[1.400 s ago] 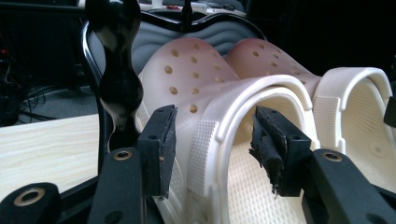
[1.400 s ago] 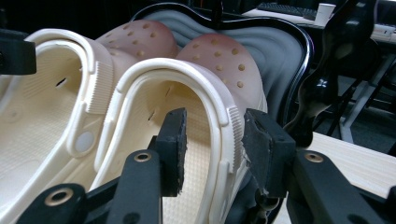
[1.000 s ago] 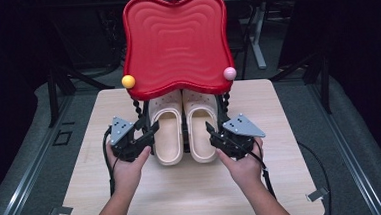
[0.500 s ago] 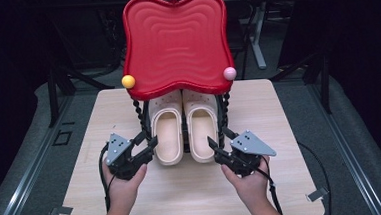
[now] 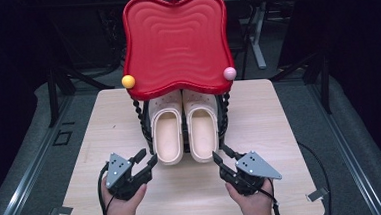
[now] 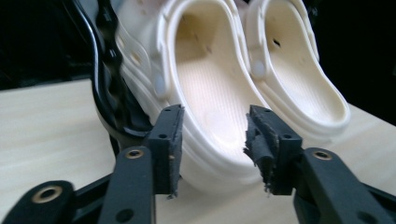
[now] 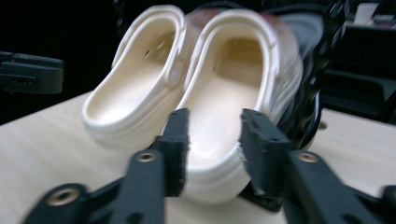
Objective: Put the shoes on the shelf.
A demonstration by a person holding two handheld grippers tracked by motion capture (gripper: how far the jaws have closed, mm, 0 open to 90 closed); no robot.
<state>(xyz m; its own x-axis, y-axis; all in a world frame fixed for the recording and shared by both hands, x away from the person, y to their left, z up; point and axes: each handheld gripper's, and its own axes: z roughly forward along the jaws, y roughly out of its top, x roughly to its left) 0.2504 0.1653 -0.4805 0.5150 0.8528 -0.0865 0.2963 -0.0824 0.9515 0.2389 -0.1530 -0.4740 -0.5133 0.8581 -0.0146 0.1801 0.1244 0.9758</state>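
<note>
Two cream clogs stand side by side on the table, heels toward me, under a red wavy-edged shelf [image 5: 174,43]. My left gripper [image 5: 147,160] sits low just off the heel of the left clog [image 5: 167,134]. In the left gripper view the gripper [image 6: 212,149] frames that heel [image 6: 210,93] just beyond its tips. My right gripper [image 5: 219,158] faces the right clog [image 5: 202,129], whose heel [image 7: 229,107] shows through the gap of the gripper [image 7: 212,149]. Both pairs of jaws have just been closing, with nothing pressed between the pads.
The shelf rests on black beaded legs [image 5: 140,120] that flank the clogs closely. A yellow ball [image 5: 128,81] and a pink ball [image 5: 229,73] mark its front corners. The pale wooden table [image 5: 280,132] has bare room on both sides; dark floor surrounds it.
Both hands have drawn back toward the near edge and sunk lower, from beside the clogs to their heels. Both pairs of jaws stand narrower than before.
</note>
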